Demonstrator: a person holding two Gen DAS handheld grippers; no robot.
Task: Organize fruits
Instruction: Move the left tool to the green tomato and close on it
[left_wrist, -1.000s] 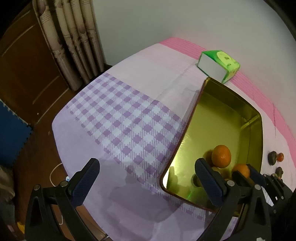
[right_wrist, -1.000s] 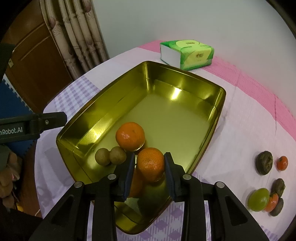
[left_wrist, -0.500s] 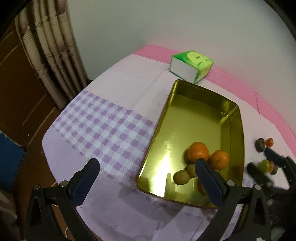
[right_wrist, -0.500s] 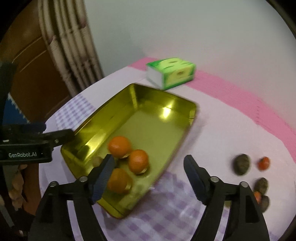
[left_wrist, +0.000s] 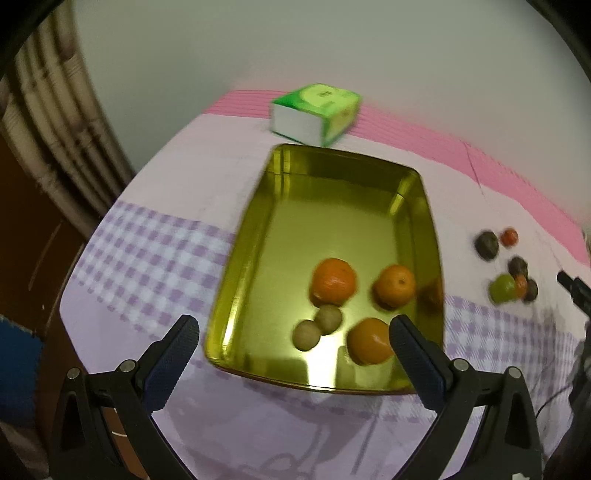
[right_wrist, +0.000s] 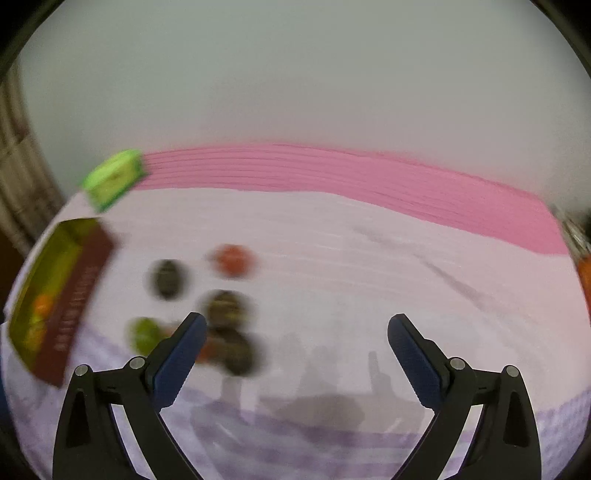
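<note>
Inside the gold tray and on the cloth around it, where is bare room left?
Tray: far half toward the tissue box is bare; oranges and small brown fruits crowd the near end. Checked cloth left of it is free; loose fruit cluster crowds the right.

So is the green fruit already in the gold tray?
No, the green fruit lies on the tablecloth among the dark fruits, right of the gold tray.

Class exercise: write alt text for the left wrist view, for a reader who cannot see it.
A gold tray on a checked tablecloth holds three oranges and two small brown fruits. The open left gripper hovers before it; a green tissue box sits behind.
</note>
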